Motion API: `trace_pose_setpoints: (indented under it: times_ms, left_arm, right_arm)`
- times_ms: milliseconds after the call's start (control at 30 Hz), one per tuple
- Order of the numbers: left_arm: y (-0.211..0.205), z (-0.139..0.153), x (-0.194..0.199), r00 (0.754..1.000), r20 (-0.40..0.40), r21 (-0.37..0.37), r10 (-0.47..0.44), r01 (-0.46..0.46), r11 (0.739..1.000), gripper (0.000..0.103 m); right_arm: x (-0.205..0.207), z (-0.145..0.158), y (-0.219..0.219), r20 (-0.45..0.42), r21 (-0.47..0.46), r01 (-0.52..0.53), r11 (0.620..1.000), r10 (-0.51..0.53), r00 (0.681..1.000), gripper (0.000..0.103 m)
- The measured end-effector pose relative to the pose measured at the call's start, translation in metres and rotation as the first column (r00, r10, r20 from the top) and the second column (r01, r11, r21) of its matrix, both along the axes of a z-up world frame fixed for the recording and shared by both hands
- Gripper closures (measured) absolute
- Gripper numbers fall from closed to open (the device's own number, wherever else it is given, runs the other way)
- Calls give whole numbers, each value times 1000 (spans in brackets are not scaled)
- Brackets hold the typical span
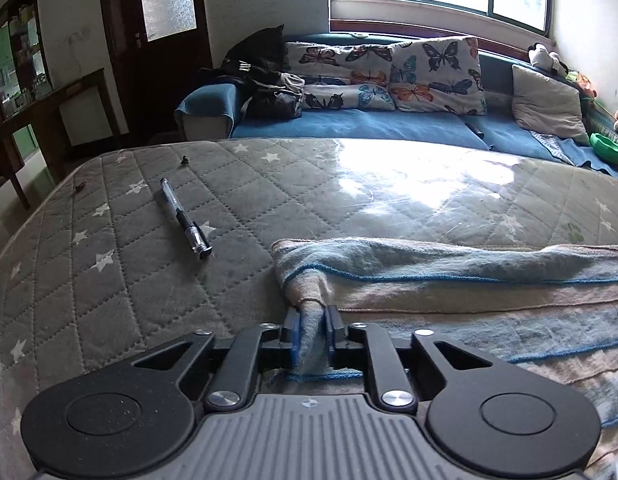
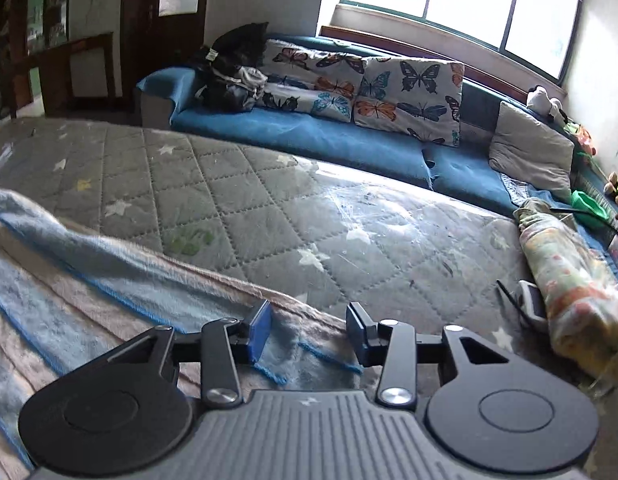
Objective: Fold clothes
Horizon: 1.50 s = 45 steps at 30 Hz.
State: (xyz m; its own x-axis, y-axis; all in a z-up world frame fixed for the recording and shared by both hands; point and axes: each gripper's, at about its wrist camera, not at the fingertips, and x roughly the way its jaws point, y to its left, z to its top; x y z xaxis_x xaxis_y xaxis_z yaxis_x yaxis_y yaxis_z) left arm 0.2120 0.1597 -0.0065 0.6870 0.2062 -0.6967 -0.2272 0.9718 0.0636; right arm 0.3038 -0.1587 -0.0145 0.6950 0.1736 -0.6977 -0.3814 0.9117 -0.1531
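A fuzzy striped cloth in pale blue and pink (image 1: 469, 280) lies on the grey quilted mattress (image 1: 149, 280), its far edge folded over. My left gripper (image 1: 313, 312) sits at the cloth's left corner, its blue pads pinching a bunched tip of the fabric. In the right wrist view the same cloth (image 2: 89, 272) stretches off to the left across the mattress (image 2: 269, 208). My right gripper (image 2: 309, 316) hovers at the cloth's right end. Its jaws stand well apart over the blue-stitched edge and grip nothing.
A black pen (image 1: 185, 220) lies on the mattress left of the cloth. A rolled floral blanket (image 2: 569, 288) and a small device (image 2: 531, 304) sit at the right edge. Behind the mattress is a blue sofa (image 1: 349, 124) with butterfly cushions (image 1: 433, 76).
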Motion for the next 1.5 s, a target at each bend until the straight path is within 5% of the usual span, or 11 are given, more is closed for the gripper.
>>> trace_pose_setpoints:
  times_ms: [100, 200, 433, 733, 967, 1200, 1500]
  left_arm:
    - [0, 5, -11, 1000, 4, -3, -2, 2, 1000, 77]
    - [-7, 13, -31, 1000, 19, -9, -4, 4, 1000, 56]
    - [-54, 15, -84, 994, 7, -38, -106, 106, 994, 34]
    - [-95, 9, -130, 990, 31, -36, -139, 140, 990, 29]
    - [-98, -1, -138, 992, -2, -54, -126, 125, 991, 26]
    - [-89, 6, -134, 994, 13, -66, -112, 112, 992, 23]
    - [-86, -7, -127, 994, -27, -44, -108, 106, 993, 23]
  right_arm:
    - [-22, 7, -5, -13, 5, -31, 1000, 31, 999, 60]
    - [-43, 11, -15, -34, 20, -39, 999, 40, 999, 52]
    - [-113, 19, -78, -48, 98, 54, 994, -49, 998, 45]
    - [-188, 13, -137, -59, 214, 177, 961, -168, 984, 45]
    - [-204, 1, -135, -52, 292, 202, 935, -196, 979, 48]
    - [-213, -3, -124, -22, 300, 216, 929, -219, 975, 95]
    - [-262, 25, -138, 92, 303, 256, 918, -296, 951, 100]
